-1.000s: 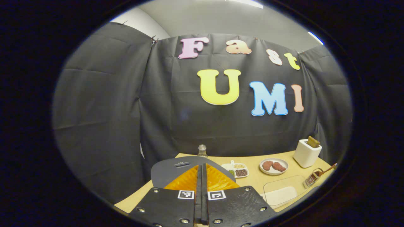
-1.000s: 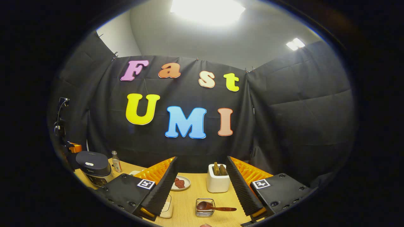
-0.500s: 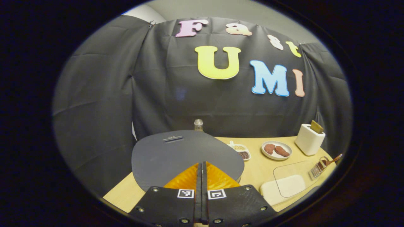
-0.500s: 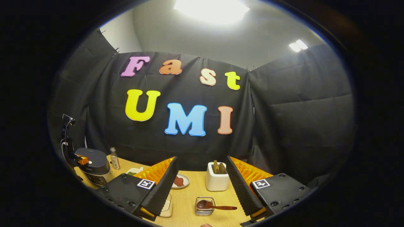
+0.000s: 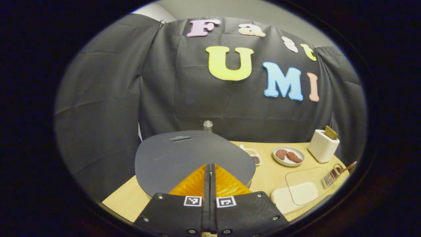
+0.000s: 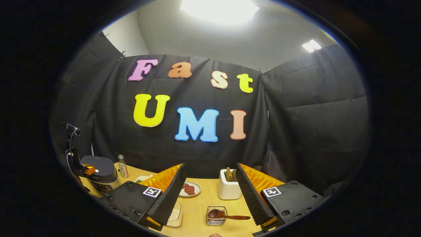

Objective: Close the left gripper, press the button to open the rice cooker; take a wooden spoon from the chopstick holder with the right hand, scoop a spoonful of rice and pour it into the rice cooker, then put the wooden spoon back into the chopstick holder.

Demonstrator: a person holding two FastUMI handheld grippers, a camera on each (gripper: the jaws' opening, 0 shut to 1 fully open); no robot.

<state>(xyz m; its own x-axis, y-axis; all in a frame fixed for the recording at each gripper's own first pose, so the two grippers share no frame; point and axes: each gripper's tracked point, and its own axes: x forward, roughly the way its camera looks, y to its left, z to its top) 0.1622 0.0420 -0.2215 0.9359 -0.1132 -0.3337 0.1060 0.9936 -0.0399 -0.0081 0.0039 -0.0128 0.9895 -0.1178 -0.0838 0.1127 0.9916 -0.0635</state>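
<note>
**Left gripper over the rice cooker lid, spoon lying across its holder**

The wooden spoon (image 6: 225, 216) lies roughly level across the wire chopstick holder (image 6: 214, 220), bowl to the left, handle pointing right, near the right gripper (image 6: 208, 194), whose fingers are spread wide with nothing between them. The left gripper (image 5: 209, 172) has its fingers pressed together above the dark lid of the rice cooker (image 5: 184, 158), which stands at the far left of the table (image 5: 269, 172). The light wooden table also carries a white toaster (image 6: 229, 188), a plate of meat (image 5: 288, 156) and a bottle (image 6: 123, 166). Black cloth walls the booth under a bright ceiling lamp
</note>
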